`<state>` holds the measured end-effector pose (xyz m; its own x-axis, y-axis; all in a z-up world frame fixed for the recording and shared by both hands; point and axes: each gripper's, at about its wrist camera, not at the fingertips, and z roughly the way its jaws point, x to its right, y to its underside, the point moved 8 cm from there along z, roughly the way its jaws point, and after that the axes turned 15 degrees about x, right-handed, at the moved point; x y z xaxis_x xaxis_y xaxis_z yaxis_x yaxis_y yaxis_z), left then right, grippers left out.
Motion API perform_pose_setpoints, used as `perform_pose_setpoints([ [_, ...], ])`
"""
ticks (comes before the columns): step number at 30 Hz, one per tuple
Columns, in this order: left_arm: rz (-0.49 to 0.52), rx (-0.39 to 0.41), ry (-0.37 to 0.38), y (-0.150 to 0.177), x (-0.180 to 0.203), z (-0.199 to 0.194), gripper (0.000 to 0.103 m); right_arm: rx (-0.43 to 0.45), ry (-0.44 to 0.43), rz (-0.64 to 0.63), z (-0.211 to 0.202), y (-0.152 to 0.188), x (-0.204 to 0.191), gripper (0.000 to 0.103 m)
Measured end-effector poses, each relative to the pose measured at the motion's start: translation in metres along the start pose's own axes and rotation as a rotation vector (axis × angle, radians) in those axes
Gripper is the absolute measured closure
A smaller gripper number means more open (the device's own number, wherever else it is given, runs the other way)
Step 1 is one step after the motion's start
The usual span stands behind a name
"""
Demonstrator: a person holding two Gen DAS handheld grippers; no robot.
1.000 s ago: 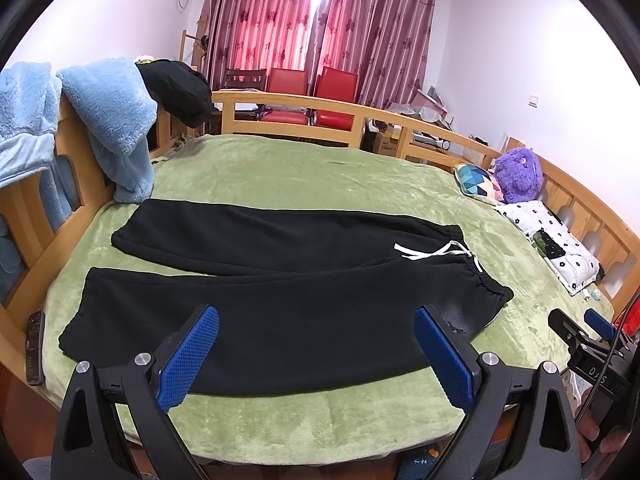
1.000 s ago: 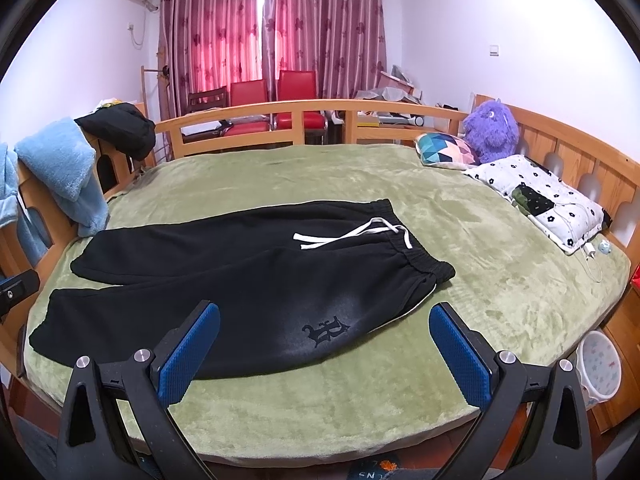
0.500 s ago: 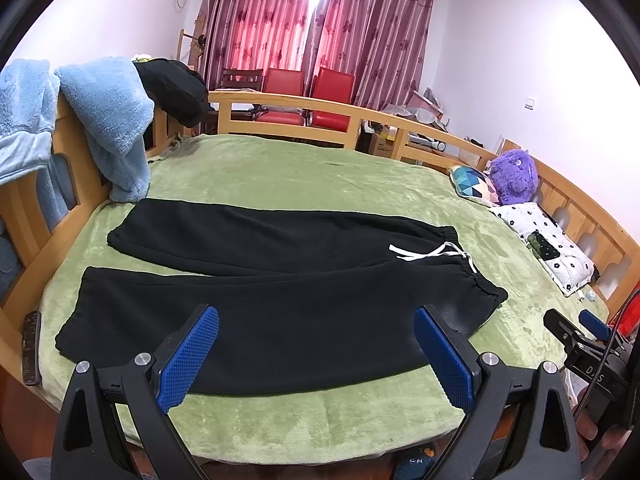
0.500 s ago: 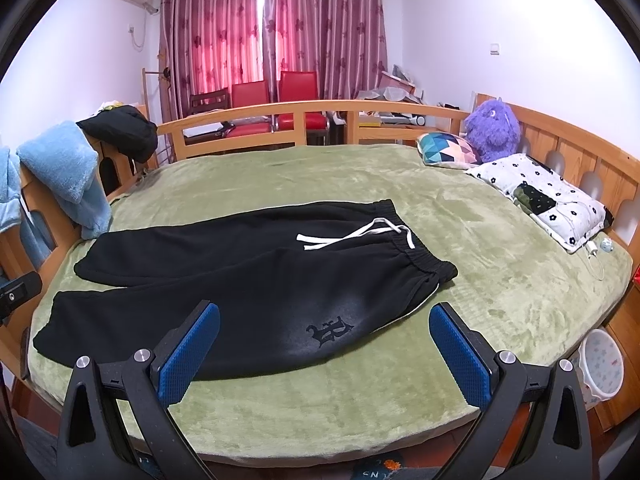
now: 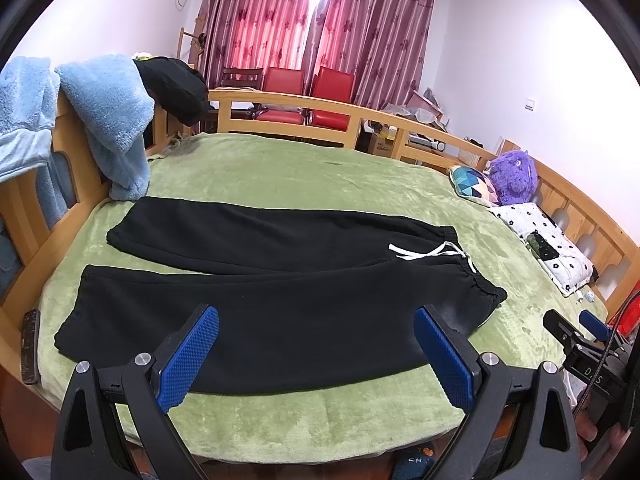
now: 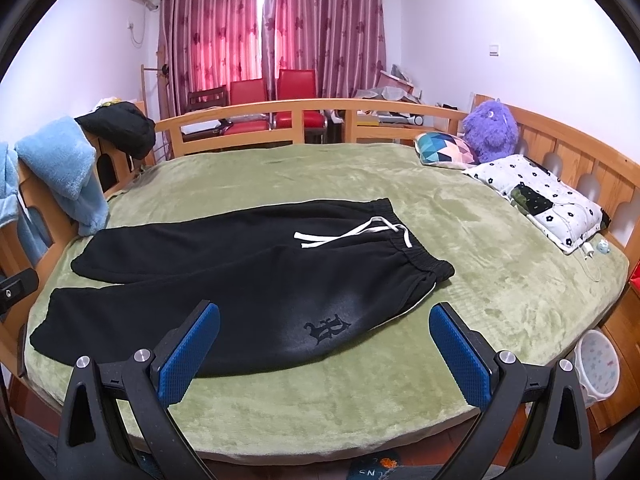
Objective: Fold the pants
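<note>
**Black pants lie flat on the bed, both tongs held apart above the near edge**

A pair of black pants (image 5: 280, 300) lies spread on a green blanket (image 6: 360, 176) covering a wooden-framed bed (image 6: 280, 106). The legs run toward the left edge of the bed, slightly parted, and the waistband points toward the right edge. A white drawstring (image 6: 352, 234) trails across the waistband, and a dark emblem (image 6: 326, 328) shows on the leg nearest the near edge. The left tongs (image 5: 316, 356) hover wide open over the near edge of the bed, blue pads apart and touching nothing. The right tongs (image 6: 324, 354) are likewise spread wide and hold nothing, above the same edge, further toward the waistband end. At the right edge of the bed sit a purple plush toy (image 6: 490, 130), a patterned cushion (image 6: 444, 150) and a white flowered pillow (image 6: 536, 196). Light blue fleece (image 5: 108, 120) and a black garment (image 5: 176, 88) hang over the frame at the left edge. Red chairs (image 6: 272, 104) stand before maroon curtains (image 6: 272, 24) beyond the far edge.
</note>
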<state>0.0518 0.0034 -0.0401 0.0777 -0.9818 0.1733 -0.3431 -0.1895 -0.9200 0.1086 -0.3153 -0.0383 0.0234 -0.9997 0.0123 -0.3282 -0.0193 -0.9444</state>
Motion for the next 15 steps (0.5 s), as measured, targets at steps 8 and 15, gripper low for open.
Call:
perform_pose_setpoints([
  [8,0.002,0.004,-0.003,0.0013,-0.0007,-0.0005,0.004,-0.004,-0.009,0.005,0.0005,0.0,-0.0027,0.0],
  [15,0.002,0.0,-0.004,0.0012,-0.0019,-0.0016,0.004,0.018,-0.006,0.004,0.0002,-0.0032,-0.0029,0.0],
])
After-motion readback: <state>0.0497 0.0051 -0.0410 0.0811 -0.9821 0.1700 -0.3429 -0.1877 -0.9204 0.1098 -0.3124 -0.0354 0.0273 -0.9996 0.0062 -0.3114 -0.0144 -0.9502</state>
